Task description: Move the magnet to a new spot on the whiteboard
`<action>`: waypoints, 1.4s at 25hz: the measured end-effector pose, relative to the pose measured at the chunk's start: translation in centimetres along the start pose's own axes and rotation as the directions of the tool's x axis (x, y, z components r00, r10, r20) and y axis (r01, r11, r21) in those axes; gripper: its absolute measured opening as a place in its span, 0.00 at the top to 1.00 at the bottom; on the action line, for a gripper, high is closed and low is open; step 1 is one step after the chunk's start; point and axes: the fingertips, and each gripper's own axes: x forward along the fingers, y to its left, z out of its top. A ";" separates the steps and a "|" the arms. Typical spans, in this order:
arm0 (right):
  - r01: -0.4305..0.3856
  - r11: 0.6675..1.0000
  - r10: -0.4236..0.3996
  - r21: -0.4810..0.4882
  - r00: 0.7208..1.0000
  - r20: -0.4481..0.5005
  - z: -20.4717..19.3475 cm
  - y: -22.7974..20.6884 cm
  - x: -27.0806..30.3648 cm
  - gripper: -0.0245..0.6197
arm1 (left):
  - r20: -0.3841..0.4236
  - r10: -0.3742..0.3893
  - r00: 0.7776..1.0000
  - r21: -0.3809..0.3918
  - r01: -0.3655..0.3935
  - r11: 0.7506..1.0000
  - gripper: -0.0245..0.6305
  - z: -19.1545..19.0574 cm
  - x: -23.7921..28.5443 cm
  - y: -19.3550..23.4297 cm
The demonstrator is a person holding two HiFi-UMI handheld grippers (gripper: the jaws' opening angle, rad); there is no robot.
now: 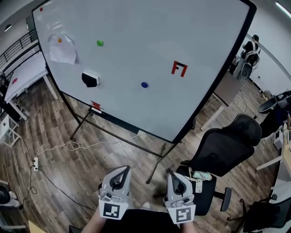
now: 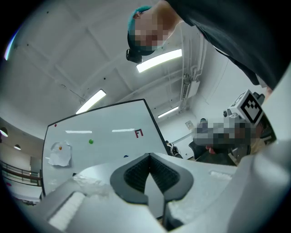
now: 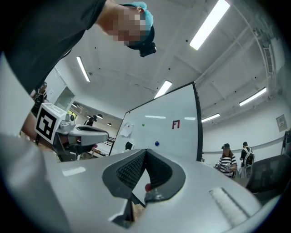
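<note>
The whiteboard (image 1: 136, 27) stands ahead on a stand. On it sit a green magnet (image 1: 100, 43), a blue magnet (image 1: 144, 84), an orange magnet (image 1: 59, 40) on a sheet of paper (image 1: 62, 49), and a small red magnet (image 1: 41, 9) at the top left corner. My left gripper (image 1: 123, 168) and right gripper (image 1: 172, 174) are low by my body, far from the board, jaws shut and empty. In the left gripper view the left gripper (image 2: 149, 157) has its tips together. The right gripper (image 3: 145, 152) likewise; a small red spot shows low in its gap, unclear what.
A black eraser (image 1: 90, 79) and a red mark (image 1: 179, 68) are on the board. A black office chair (image 1: 227, 145) stands at the right beside me. A white cable (image 1: 72, 146) and power strip (image 1: 35, 164) lie on the wooden floor. People stand at the back right.
</note>
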 end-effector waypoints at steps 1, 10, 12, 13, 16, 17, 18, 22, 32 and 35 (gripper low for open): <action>0.016 1.000 -0.016 -0.005 1.000 -0.011 -0.2 -0.3 0.7 0.96 | 0.011 -0.016 1.000 -0.005 0.016 1.000 0.96 -0.3 1.0 0.8; 0.154 0.987 -0.157 -0.044 0.984 -0.081 -2.5 -2.7 6.5 0.96 | 0.084 -0.103 0.991 -0.050 0.107 0.993 0.96 -3.6 9.1 6.1; 0.168 0.985 -0.172 -0.050 0.981 -0.086 -2.6 -2.8 7.7 0.96 | 0.092 -0.113 0.989 -0.061 0.119 0.991 0.96 -4.2 10.1 7.0; 0.175 0.983 -0.179 -0.053 0.980 -0.087 -2.6 -2.9 8.3 0.96 | 0.097 -0.118 0.988 -0.065 0.125 0.990 0.96 -4.4 10.6 7.3; 0.198 0.978 -0.204 -0.071 0.975 -0.084 -2.4 -3.2 10.0 0.96 | 0.116 -0.141 0.983 -0.073 0.150 0.986 0.96 -4.9 12.2 8.3; 0.207 0.975 -0.214 -0.078 0.974 -0.081 -2.3 -3.3 10.5 0.96 | 0.124 -0.151 0.981 -0.075 0.161 0.984 0.96 -4.9 12.7 8.6; 0.218 0.972 -0.225 -0.085 0.971 -0.080 -2.2 -3.3 11.0 0.96 | 0.133 -0.161 0.978 -0.077 0.172 0.982 0.96 -5.0 13.1 8.8; 0.258 0.961 -0.266 -0.097 0.960 -0.087 -2.0 -3.0 12.4 0.96 | 0.162 -0.201 0.966 -0.085 0.216 0.973 0.96 -5.3 14.8 9.7; 0.341 0.936 -0.347 -0.090 0.936 -0.062 -3.0 -2.8 15.1 0.96 | 0.205 -0.233 0.951 -0.036 0.245 0.969 0.96 -6.5 18.4 11.9; 0.366 0.926 -0.372 -0.092 0.926 -0.061 -3.3 -3.0 15.4 0.96 | 0.199 -0.217 0.956 -0.023 0.226 0.974 0.96 -6.8 19.7 12.4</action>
